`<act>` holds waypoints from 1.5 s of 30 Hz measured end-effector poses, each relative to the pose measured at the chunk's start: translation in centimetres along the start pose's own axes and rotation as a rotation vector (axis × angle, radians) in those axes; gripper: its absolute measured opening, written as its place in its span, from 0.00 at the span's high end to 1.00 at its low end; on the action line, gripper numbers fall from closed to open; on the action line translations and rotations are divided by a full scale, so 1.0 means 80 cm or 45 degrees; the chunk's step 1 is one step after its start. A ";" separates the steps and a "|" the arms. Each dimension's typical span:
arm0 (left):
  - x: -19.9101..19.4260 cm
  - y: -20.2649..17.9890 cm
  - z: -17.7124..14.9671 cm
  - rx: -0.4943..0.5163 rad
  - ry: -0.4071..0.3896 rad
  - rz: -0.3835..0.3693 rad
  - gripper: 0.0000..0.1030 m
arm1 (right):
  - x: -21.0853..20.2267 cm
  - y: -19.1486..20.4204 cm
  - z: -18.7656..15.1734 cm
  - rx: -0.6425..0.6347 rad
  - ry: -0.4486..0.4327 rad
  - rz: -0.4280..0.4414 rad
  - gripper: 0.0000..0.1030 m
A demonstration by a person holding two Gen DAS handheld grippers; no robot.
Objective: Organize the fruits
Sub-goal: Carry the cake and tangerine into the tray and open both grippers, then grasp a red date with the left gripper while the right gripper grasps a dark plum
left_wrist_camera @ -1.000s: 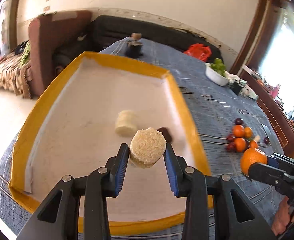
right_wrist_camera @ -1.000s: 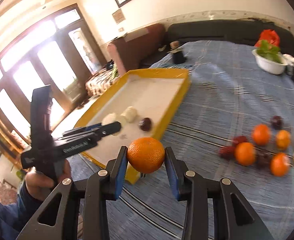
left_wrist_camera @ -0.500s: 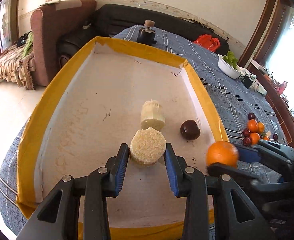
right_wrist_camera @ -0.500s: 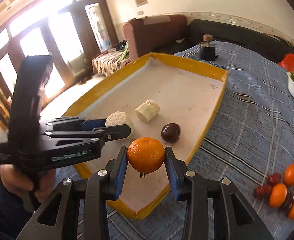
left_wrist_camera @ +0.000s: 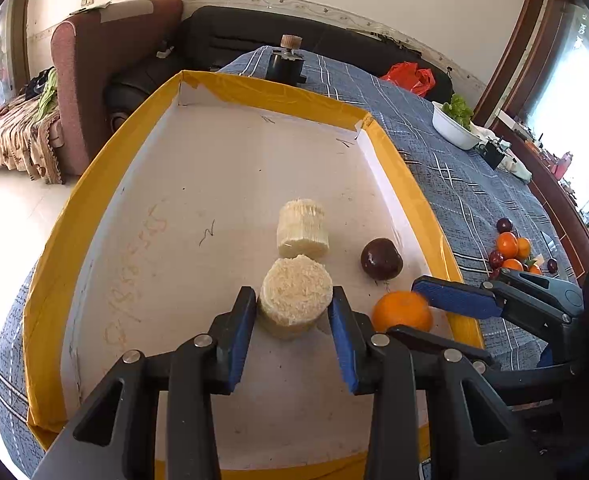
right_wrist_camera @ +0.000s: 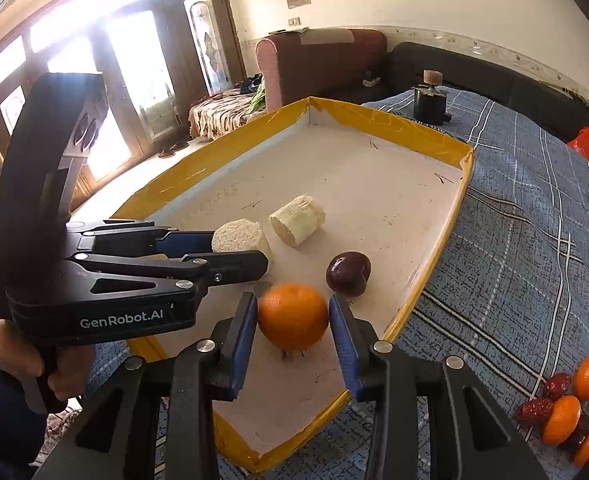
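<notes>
Gripping the orange (right_wrist_camera: 293,317) at centre frame, my right gripper (right_wrist_camera: 293,322) could knock the plum (right_wrist_camera: 348,273); left gripper (left_wrist_camera: 294,312) clamps a cane piece (left_wrist_camera: 295,300).

One tray (left_wrist_camera: 94,184) held four pieces: two pale chunks (left_wrist_camera: 295,302) (left_wrist_camera: 302,228), one plum (left_wrist_camera: 381,259), one orange (left_wrist_camera: 402,311). Two claws (left_wrist_camera: 293,330) (right_wrist_camera: 292,332) were in view, and one bowl (left_wrist_camera: 452,130).
</notes>
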State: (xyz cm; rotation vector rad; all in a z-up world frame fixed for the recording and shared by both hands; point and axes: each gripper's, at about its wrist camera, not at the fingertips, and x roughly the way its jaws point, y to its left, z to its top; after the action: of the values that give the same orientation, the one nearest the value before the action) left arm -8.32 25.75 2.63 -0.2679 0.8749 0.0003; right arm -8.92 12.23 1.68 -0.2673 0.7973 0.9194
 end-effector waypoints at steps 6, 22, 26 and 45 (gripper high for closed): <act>0.000 0.000 0.001 -0.013 -0.002 -0.006 0.56 | -0.006 0.000 -0.003 0.007 -0.009 0.011 0.58; -0.036 -0.025 0.005 0.006 -0.086 -0.045 0.51 | -0.068 -0.008 -0.016 0.060 -0.100 -0.010 0.51; -0.040 -0.048 0.005 0.056 -0.088 -0.065 0.51 | -0.096 -0.032 -0.027 0.152 -0.136 -0.028 0.50; -0.012 -0.213 -0.016 0.339 0.034 -0.315 0.51 | -0.267 -0.244 -0.142 0.722 -0.289 -0.443 0.51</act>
State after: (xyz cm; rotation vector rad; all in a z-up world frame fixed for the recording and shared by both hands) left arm -8.05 9.11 6.48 -0.1251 0.8530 -0.3479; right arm -6.59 -18.31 6.82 0.1903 0.7388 0.3630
